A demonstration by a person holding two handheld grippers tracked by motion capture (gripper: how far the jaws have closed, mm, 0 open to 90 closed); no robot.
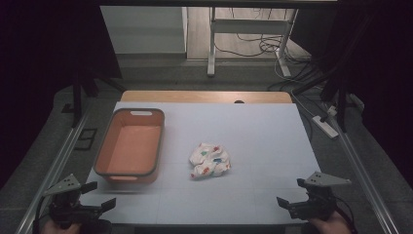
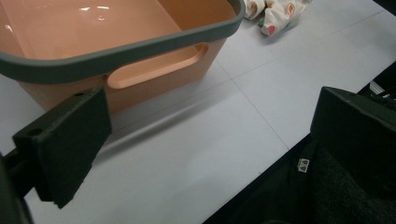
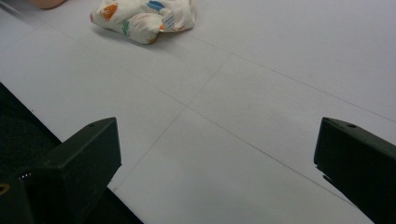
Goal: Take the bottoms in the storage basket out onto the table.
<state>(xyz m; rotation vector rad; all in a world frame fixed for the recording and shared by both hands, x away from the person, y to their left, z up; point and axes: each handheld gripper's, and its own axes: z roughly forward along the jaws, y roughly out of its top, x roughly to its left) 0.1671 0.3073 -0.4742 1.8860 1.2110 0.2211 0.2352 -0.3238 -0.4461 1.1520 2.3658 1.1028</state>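
White patterned cloth (image 1: 210, 160) well ahead of both wide-apart grippers, untouched.

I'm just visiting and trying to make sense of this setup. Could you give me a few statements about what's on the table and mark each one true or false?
1. The orange tub holds nothing. True.
2. The crumpled cloth lies inside the tub. False: it lies on the white table, to the tub's right and apart from it.
3. Both grippers are open. True: the left gripper and the right gripper each have their jaws spread with nothing between them.
4. The right gripper touches the cloth. False: it sits at the table's near edge, well away.
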